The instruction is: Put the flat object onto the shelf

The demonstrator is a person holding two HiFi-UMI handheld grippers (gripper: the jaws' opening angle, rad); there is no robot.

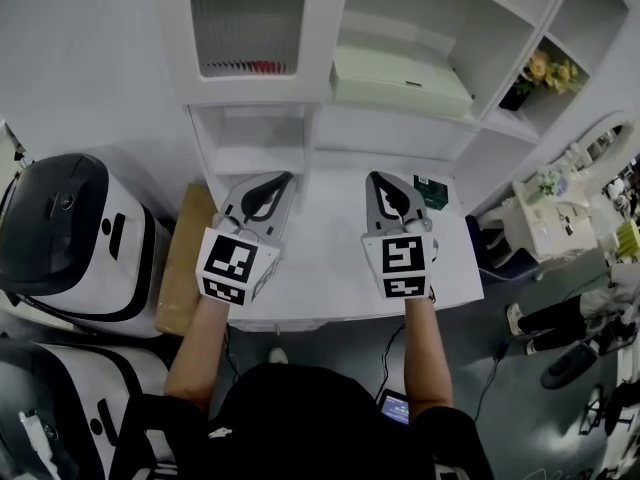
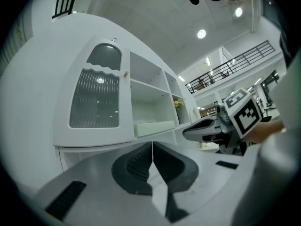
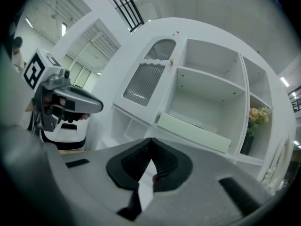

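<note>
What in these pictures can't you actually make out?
- Head view: whatever is behind the cabinet door; its ribbed glass blurs it.
- Head view: the dark green item on the table; too small to identify.
- Head view: the small screen at the person's waist; too small to read.

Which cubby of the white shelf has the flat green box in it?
The wide middle cubby, just right of the ribbed-glass door: the box lies on its floor. The cubby to its right holds flowers instead.
</note>
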